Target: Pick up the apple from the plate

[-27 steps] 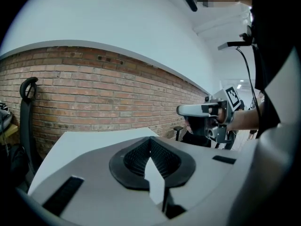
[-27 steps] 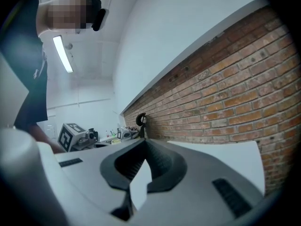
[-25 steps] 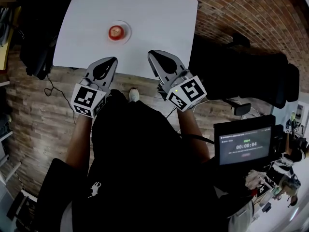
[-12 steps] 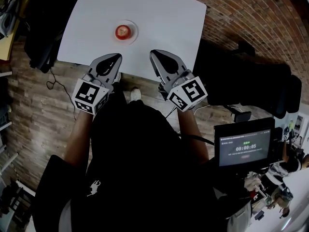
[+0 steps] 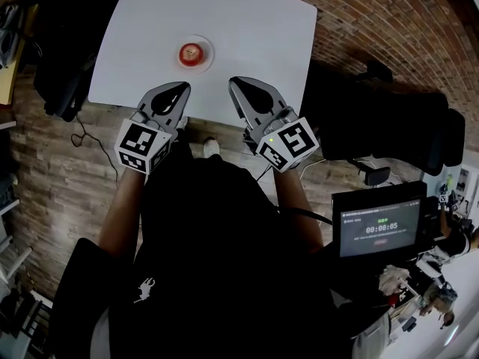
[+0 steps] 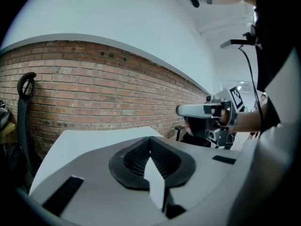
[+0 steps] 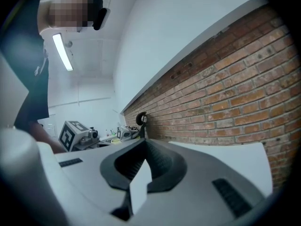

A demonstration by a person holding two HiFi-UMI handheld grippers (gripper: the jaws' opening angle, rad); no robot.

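Since a second ago both claws are creeping slightly forward in the same pose. The table (image 5: 254, 36) and its plate (image 5: 209, 53) are sitting a bit further right in the head view. The readout on the screen (image 5: 380, 228) is ticking up one count.

Left claw (image 5: 179, 88) is staying fully closed: jaws meeting, nothing between them. Right claw (image 5: 233, 81) is showing the same, jaws together and gripping nothing. I'm holding the two side by side and apart from each other. Their tips are hanging over the near edge of the white table, pointing toward its far side.

Apple (image 5: 191, 52) is sitting in the middle of the small plate, red, untouched. The plate is resting on the left half of the table, ahead of the left claw and well clear of both tips.

Left gripper view is looking across the table top toward a brick wall (image 6: 94, 93), with the right claw showing off to the right. Right gripper view is catching the same wall, with the left claw's marker cube (image 7: 70, 132) at its left.

Black chair (image 5: 374, 118) is standing just right of the table. I'm standing on a wood-plank floor (image 5: 60, 170).
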